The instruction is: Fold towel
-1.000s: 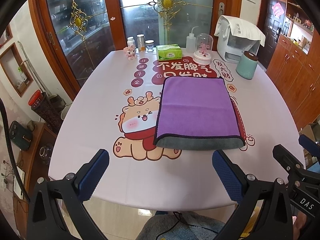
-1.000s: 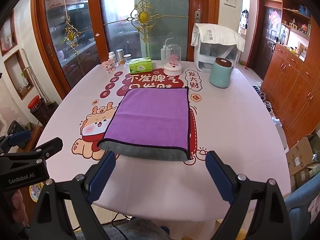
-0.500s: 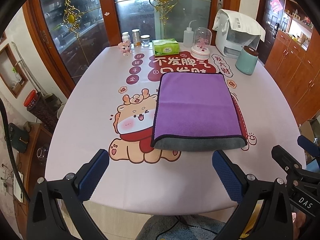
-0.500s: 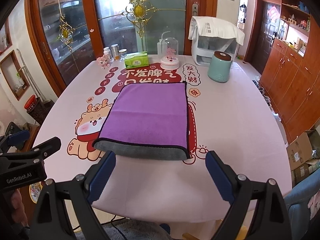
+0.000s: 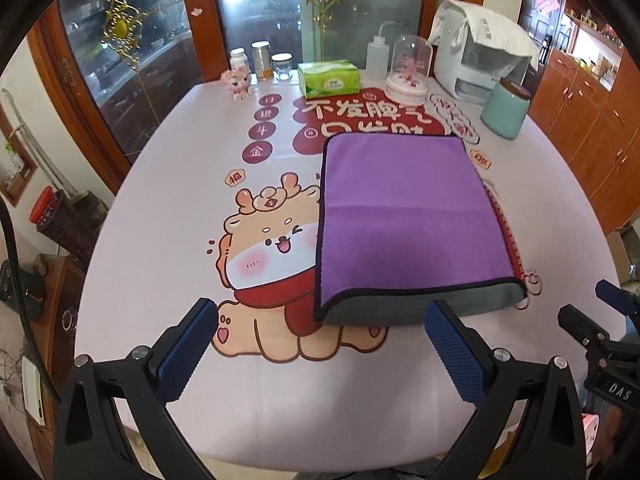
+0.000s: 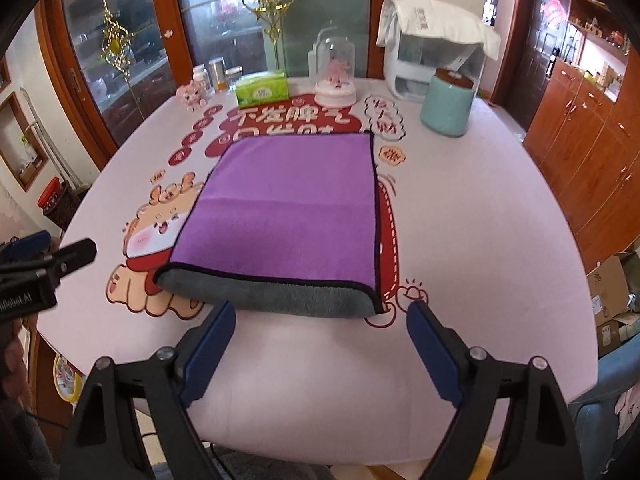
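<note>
A purple towel [image 5: 404,216] with a grey underside lies folded flat on the pink table; its rolled grey fold faces me. It also shows in the right wrist view [image 6: 288,212]. My left gripper [image 5: 320,348] is open and empty, just short of the towel's near left corner. My right gripper [image 6: 320,344] is open and empty, just in front of the near fold, towards its right end. The right gripper's body shows at the left view's right edge [image 5: 600,344]; the left gripper's body shows at the right view's left edge [image 6: 44,268].
At the table's far edge stand a green tissue box [image 5: 330,79], a glass dome [image 5: 409,74], a teal canister [image 5: 506,110], a white appliance [image 5: 480,56], jars and a small figurine [image 5: 238,83]. Wooden cabinets [image 6: 592,128] stand to the right.
Both grippers have moved forward over the table towards the towel's near edge, and the towel looks larger. Both stay open. The towel has not moved.
</note>
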`<control>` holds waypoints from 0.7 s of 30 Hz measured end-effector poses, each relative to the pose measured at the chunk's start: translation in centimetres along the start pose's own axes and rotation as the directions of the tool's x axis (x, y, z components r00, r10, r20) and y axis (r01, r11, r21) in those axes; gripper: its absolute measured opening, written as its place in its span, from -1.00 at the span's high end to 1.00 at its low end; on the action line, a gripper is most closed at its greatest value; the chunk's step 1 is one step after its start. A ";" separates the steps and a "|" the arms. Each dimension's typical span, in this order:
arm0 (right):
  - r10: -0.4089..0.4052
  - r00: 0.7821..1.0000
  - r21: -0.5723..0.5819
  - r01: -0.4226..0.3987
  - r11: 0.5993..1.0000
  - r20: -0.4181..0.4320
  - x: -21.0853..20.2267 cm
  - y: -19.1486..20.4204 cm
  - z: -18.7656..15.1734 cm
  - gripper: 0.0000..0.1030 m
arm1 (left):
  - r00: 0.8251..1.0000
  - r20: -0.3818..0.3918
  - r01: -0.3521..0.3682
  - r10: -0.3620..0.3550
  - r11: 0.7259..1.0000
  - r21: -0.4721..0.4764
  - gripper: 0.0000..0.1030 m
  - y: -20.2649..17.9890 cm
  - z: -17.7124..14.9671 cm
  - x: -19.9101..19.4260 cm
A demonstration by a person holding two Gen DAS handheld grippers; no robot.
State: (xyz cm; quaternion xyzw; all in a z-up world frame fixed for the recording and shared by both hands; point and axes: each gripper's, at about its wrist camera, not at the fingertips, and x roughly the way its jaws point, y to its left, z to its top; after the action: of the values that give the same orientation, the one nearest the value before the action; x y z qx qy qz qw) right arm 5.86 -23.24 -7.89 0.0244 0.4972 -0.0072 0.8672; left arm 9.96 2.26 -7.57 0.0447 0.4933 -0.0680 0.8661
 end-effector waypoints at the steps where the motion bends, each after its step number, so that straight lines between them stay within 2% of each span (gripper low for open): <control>1: 0.006 1.000 -0.001 -0.006 1.000 -0.006 0.5 -0.2 0.0 -0.66 | 1.000 -0.010 0.008 -0.008 1.000 0.006 -0.99 0.2 0.0 0.6; 8: 0.017 0.999 -0.048 -0.019 0.999 -0.039 4.3 -2.0 0.0 -0.55 | 0.993 -0.083 0.090 -0.086 0.995 0.041 -0.99 1.7 -0.4 5.4; 12: 0.059 0.997 -0.103 -0.064 0.993 -0.049 6.1 -2.9 0.2 -0.49 | 0.986 -0.104 0.138 -0.130 0.988 0.070 -0.99 2.0 -0.3 7.2; 16: 0.103 0.992 -0.152 -0.114 0.982 -0.077 7.9 -3.7 0.5 -0.47 | 0.979 -0.123 0.180 -0.165 0.975 0.129 -0.97 1.8 -0.1 8.5; 21: 0.147 0.981 -0.205 -0.170 0.964 -0.124 10.0 -4.5 0.9 -0.26 | 0.971 -0.154 0.213 -0.182 0.952 0.219 -0.90 1.0 0.3 10.3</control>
State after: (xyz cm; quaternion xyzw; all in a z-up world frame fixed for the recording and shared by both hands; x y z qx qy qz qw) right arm 11.52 -27.68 -16.26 -0.0291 0.5374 0.1172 0.8346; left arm 15.55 2.47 -16.25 0.1010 0.5402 -0.2088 0.8089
